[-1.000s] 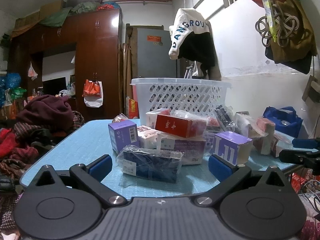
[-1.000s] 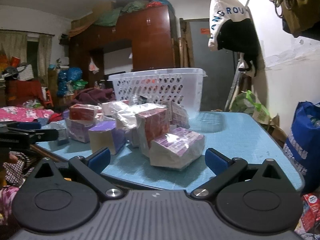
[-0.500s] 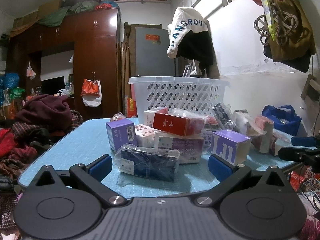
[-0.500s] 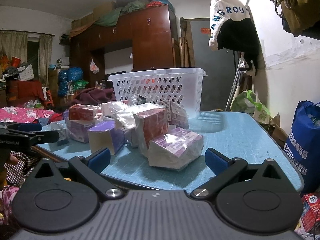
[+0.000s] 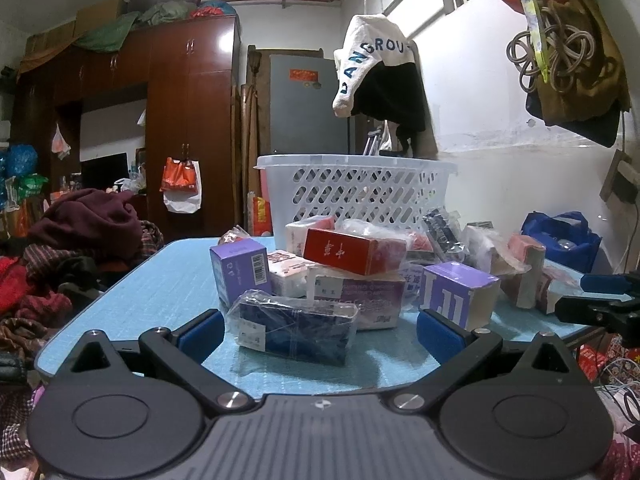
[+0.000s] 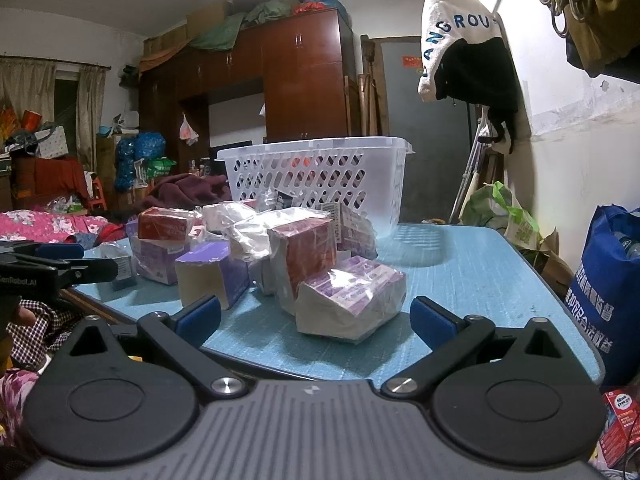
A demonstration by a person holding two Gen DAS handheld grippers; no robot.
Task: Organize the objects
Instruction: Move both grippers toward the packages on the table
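Observation:
A pile of small boxes and wrapped packs lies on the blue table (image 5: 152, 292). A dark blue wrapped pack (image 5: 294, 326) lies nearest my left gripper (image 5: 318, 334), which is open and empty just in front of it. A red box (image 5: 352, 254) tops the pile, with purple boxes (image 5: 460, 294) beside it. A white plastic basket (image 5: 356, 192) stands behind the pile. My right gripper (image 6: 314, 318) is open and empty in front of a purple-topped wrapped pack (image 6: 352, 298). The basket also shows in the right wrist view (image 6: 316, 180).
A blue bag (image 6: 612, 296) stands off the table's right edge. Clothes are heaped (image 5: 84, 228) left of the table. The left gripper's fingers show at the left in the right wrist view (image 6: 56, 264). A dark wardrobe (image 5: 160, 120) stands behind.
My left gripper has moved a little closer to the dark blue wrapped pack. The right gripper has barely moved. Both stay open.

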